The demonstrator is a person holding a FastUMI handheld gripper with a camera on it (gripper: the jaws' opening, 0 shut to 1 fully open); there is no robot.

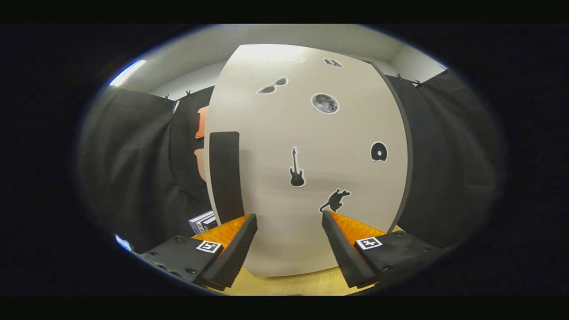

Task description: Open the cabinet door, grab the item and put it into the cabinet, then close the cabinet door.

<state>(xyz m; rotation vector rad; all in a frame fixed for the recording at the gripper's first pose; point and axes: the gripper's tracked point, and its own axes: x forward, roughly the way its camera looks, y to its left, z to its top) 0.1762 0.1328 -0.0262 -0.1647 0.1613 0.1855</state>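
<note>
Gripper: your gripper (289,218) faces the cabinet door (311,155) squarely — fingers spread, holding nothing.
Door: shut, its dark handle (226,175) beside the left finger.
Item: possibly the box (203,221) left of the door — partly hidden.

The gripper (289,222) has two wedge-shaped fingers (233,255) standing apart with nothing between them, their inner faces foam-like. Each finger mount carries a ridged outer panel, a small square black-and-white marker, and a plate studded with round screws.
</note>
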